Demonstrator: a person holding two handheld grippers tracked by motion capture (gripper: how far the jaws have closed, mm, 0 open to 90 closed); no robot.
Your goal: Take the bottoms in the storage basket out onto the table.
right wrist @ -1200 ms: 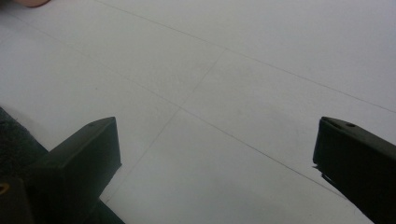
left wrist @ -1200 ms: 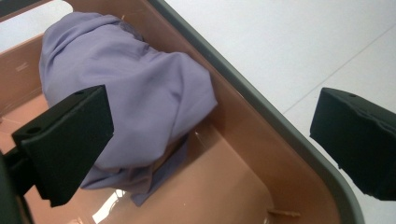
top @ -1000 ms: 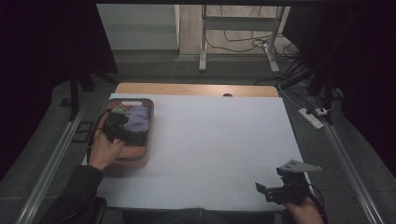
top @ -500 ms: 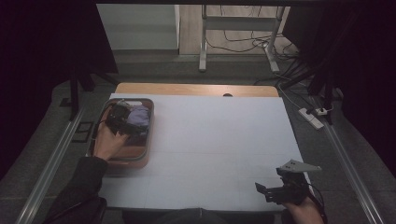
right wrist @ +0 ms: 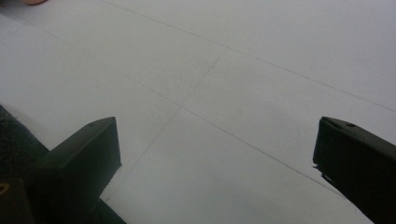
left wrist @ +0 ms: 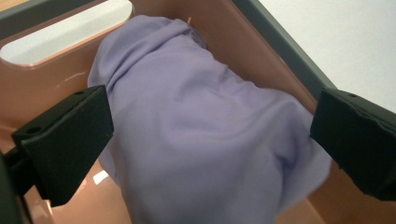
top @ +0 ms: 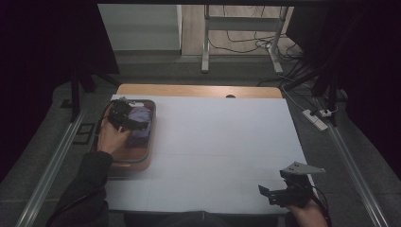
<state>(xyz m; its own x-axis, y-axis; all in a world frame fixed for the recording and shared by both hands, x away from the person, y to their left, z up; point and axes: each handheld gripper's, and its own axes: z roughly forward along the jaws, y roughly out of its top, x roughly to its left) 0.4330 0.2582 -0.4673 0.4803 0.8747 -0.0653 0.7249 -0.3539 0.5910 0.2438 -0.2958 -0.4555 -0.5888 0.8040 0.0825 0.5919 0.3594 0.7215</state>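
A crumpled lavender cloth [left wrist: 201,130] lies in a salmon-pink plastic bin [top: 142,158] at the table's left edge. My left gripper [top: 124,116] hangs over the bin and is open, one jaw on each side of the cloth [top: 141,122], neither closed on it. In the left gripper view the cloth bulges up between the wide-apart jaws. My right gripper [top: 283,191] rests low at the front right corner of the table, open, with only bare white tabletop [right wrist: 224,93] between its jaws.
The white table surface [top: 222,142] spreads between the two grippers, with a wooden strip [top: 198,91] along its far edge. A power strip [top: 316,119] and cables lie on the floor at the right. Metal rails run along both sides.
My left gripper has shifted a little farther back over the bin, toward the cloth. The right gripper has stayed in place.
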